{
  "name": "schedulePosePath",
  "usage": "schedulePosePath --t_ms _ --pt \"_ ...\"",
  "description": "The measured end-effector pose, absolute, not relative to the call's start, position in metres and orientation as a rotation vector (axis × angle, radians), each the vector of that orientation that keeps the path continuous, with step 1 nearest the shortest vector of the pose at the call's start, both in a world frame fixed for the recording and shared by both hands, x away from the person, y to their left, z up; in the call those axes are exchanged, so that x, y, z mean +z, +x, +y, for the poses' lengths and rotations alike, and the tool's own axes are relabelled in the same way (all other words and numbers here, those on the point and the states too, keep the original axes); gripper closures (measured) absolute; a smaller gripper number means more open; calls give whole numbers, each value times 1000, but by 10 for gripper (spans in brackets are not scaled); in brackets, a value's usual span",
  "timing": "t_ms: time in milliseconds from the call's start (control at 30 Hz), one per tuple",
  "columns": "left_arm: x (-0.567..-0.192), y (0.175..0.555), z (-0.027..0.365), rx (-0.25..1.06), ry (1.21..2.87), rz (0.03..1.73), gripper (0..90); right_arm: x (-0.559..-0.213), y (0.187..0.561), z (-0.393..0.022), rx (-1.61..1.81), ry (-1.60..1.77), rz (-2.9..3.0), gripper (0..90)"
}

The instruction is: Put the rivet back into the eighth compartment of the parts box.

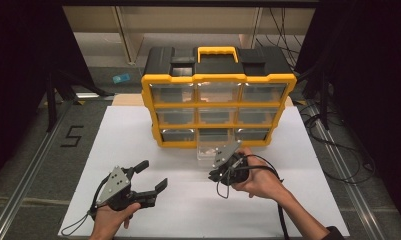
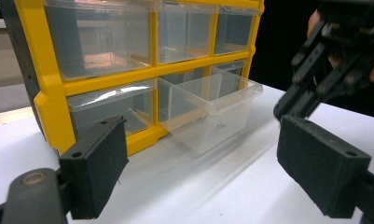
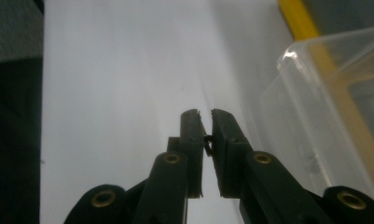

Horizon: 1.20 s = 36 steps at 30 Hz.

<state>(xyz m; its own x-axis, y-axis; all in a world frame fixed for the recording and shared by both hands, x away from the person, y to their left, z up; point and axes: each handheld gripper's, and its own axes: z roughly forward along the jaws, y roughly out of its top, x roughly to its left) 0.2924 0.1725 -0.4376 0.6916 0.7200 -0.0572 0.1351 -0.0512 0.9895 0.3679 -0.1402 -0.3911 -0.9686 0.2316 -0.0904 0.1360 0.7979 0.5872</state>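
Clear plastic drawer [image 1: 206, 152] sticks out of my yellow organizer [image 1: 218, 107]. My right gripper [image 3: 206, 140] pinches something tiny and dark; my left gripper [image 1: 149, 176] is spread wide.

Light falls from above on the white table [image 1: 138, 145], dark at both sides; glare streaks the clear drawer fronts [image 2: 105, 56]; the right gripper view is soft and blurred

High view looks down; both gripper views (low, close) share the clear drawer [image 2: 208, 112].

Drawer [image 1: 207, 152] on table [image 1: 138, 135], before organizer [image 1: 218, 102]
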Motion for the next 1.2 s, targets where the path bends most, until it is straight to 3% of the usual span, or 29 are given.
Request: schedulePosePath --t_ms 533,1200 --pt "-438 292 171 533 1567 723 163 -353 390 -157 1137 423 2624 835" --pt "-437 292 172 548 1573 720 163 -355 414 -166 1163 518 2532 835"
